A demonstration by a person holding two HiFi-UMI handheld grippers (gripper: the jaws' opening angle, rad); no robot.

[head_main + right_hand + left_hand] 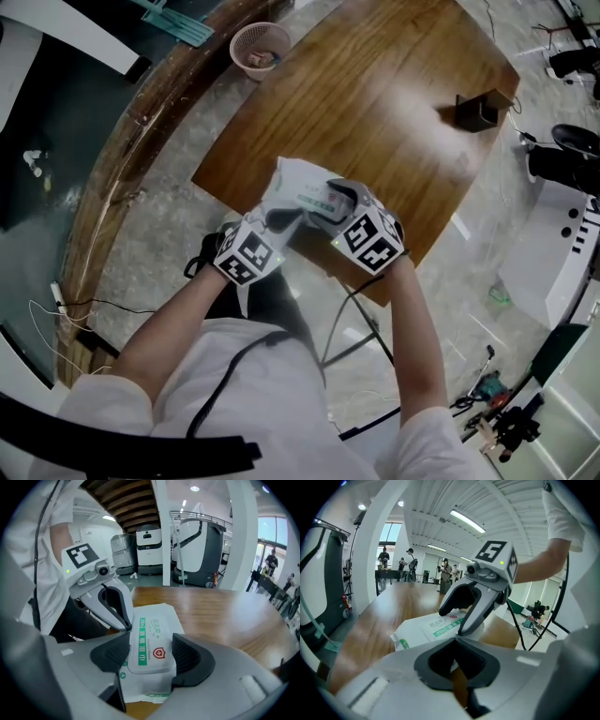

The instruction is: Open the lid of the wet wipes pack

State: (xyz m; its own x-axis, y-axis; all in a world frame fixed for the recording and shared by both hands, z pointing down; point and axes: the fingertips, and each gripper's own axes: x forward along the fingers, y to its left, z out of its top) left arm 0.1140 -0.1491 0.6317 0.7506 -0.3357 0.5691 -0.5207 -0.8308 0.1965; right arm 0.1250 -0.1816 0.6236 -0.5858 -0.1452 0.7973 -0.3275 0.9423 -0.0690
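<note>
Straddling the closed lid [151, 644] of the wet wipes pack [161, 613], the right gripper [151, 658] holds its jaws spread wide, one pad along each long side. The left gripper [125, 624] pinches the pack's edge beside the lid. The pack lies near the wooden table's [394, 122] front edge, above a pale marbled floor [159, 234].

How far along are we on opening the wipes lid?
Done: the wet wipes pack lies on the table, both grippers at it. In hand: right gripper open, jaws straddling the lid; left gripper, tips together, at the pack's edge. Remaining: the lid looks shut; lift it.
</note>
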